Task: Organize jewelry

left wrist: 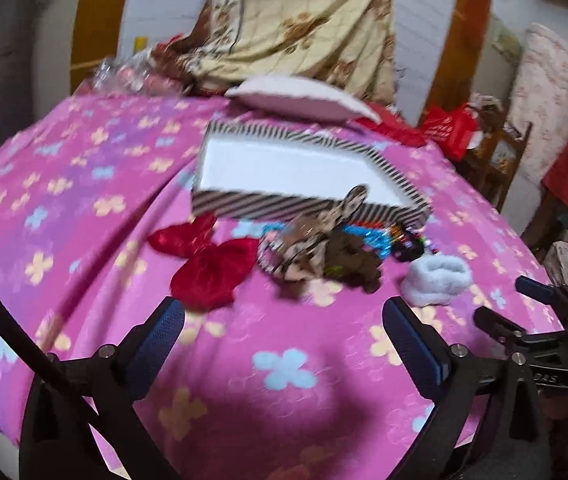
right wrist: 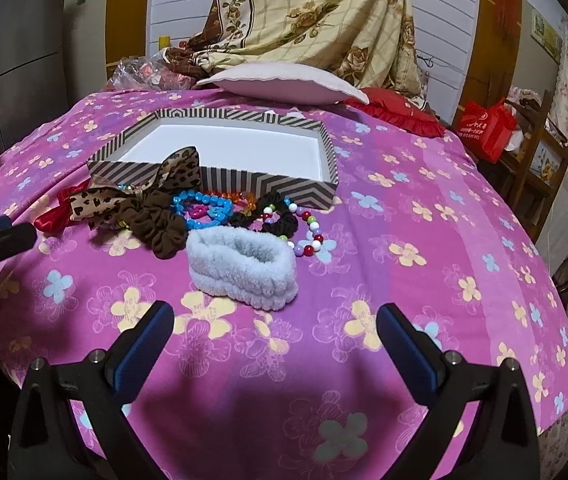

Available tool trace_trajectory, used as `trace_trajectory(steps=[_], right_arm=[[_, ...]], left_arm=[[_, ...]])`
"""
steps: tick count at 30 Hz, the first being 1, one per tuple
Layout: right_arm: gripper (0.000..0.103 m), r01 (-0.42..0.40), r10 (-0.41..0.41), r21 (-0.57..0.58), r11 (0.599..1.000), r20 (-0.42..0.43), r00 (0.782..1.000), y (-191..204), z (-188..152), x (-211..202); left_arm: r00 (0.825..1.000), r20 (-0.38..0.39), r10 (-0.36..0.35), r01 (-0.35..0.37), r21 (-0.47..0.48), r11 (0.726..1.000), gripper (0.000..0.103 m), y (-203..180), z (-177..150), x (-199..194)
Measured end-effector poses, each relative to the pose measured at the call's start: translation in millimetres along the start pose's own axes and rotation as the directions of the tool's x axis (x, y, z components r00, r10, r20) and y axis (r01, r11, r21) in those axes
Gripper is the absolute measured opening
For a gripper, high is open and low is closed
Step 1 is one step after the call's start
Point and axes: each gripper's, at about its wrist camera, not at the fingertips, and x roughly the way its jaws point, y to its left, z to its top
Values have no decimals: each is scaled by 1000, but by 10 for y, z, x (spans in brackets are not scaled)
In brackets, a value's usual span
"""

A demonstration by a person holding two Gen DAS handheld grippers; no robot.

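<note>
Fingers of left gripper [left wrist: 280, 330] and right gripper [right wrist: 274, 332] apart, empty, above bedspread [right wrist: 424, 280]; jewelry pile [right wrist: 220, 212] heaped beside empty striped box [right wrist: 220, 178], likely ready for sorting.

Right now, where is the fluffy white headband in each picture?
Left wrist view: the fluffy white headband lies right of centre, beyond the right finger.
Right wrist view: the headband lies at centre, nearest the gripper.
Shared landmark: the striped box behind the pile.
</note>
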Motion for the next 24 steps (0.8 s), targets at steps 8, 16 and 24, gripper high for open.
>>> trace_trajectory(steps=[8, 16, 24], right_arm=[[103, -2, 2, -11, 1000, 5, 1000, 6, 13, -19], [103, -10, 10, -4, 1000, 1, 1000, 16, 14, -14], [103, -3, 3, 8, 1000, -8, 1000, -8, 6, 11]], left_arm=[[1000, 5, -7, 7, 18, 1000, 72, -38, 26, -43], [996, -88, 15, -23, -89, 996, 72, 175, -5, 110], [994, -103, 29, -49, -195, 980, 73, 400, -2, 142]])
